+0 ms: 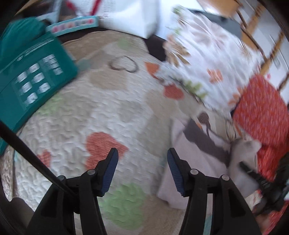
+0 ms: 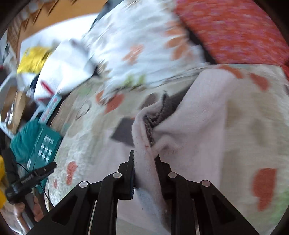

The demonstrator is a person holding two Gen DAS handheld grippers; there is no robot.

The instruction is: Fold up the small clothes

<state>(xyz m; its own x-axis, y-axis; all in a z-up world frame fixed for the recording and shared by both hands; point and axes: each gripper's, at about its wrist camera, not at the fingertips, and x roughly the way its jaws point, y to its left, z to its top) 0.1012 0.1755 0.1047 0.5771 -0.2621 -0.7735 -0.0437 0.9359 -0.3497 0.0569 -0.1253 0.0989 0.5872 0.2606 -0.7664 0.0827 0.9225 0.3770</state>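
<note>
A small pale pink garment [image 2: 195, 126] with dark grey patches lies on the quilted bedspread [image 2: 84, 144]. My right gripper [image 2: 144, 159] is shut on a bunched fold of the pink garment and holds it lifted. In the left wrist view the same garment [image 1: 191, 144] lies to the right of my left gripper [image 1: 142, 155], which is open and empty above the bedspread [image 1: 101, 108]. The right gripper [image 1: 260, 182] shows at the right edge of that view. Both views are blurred by motion.
A teal package [image 1: 34, 79] lies at the left of the bedspread. A white floral pillow [image 1: 207, 59] and an orange-red cloth [image 1: 263, 110] lie at the right. White bags [image 1: 130, 14] stand behind. The left gripper [image 2: 30, 179] and hand show at lower left of the right wrist view.
</note>
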